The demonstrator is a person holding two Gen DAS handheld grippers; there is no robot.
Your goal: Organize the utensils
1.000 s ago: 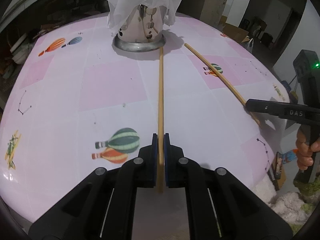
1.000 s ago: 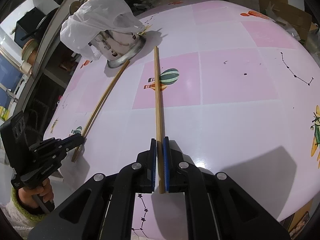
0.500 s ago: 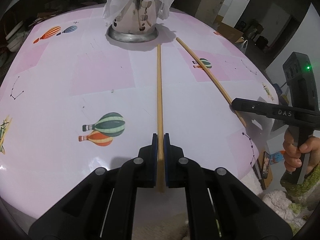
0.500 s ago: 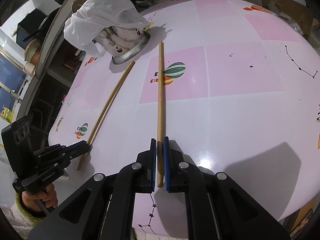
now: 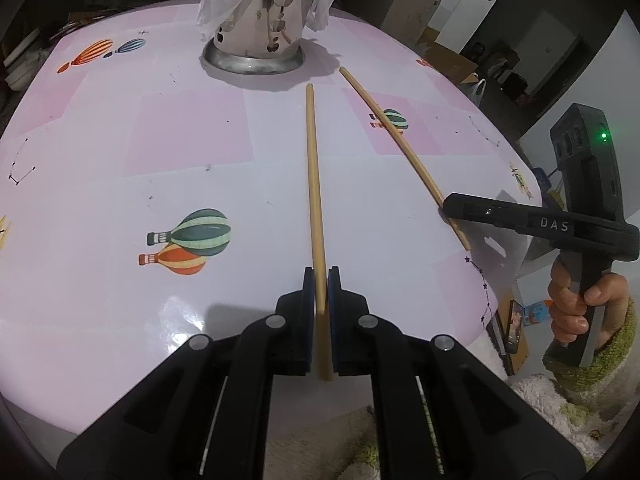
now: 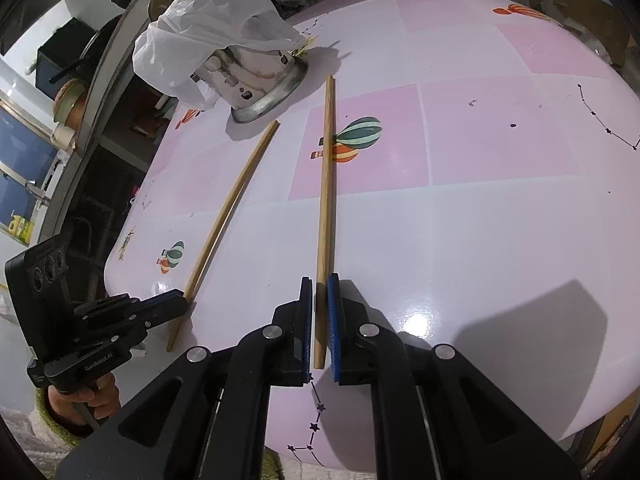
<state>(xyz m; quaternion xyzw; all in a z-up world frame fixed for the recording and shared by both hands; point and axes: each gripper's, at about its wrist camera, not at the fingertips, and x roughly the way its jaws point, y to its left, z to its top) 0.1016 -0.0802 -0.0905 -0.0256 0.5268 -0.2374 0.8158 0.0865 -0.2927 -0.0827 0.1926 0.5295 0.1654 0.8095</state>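
My left gripper [image 5: 320, 280] is shut on the near end of a long wooden chopstick [image 5: 314, 184] that points toward the metal utensil holder [image 5: 256, 40], its far tip short of the base. My right gripper [image 6: 319, 288] is shut on a second wooden chopstick [image 6: 326, 168], also pointing at the holder [image 6: 256, 80]. Each gripper shows in the other's view, the right gripper [image 5: 452, 206] and the left gripper [image 6: 176, 300], each clamping its stick near the table edge. Both sticks are held just over the tabletop.
The round table [image 5: 120, 160] has a pink and white cloth with balloon prints. A white plastic bag [image 6: 200, 44] drapes over the holder, which holds several more sticks. Cardboard boxes [image 5: 452, 60] and shelves [image 6: 60, 120] lie beyond the table.
Both grippers have drawn back toward the table's near edge with their chopsticks, so the stick tips now sit farther from the holder's base.
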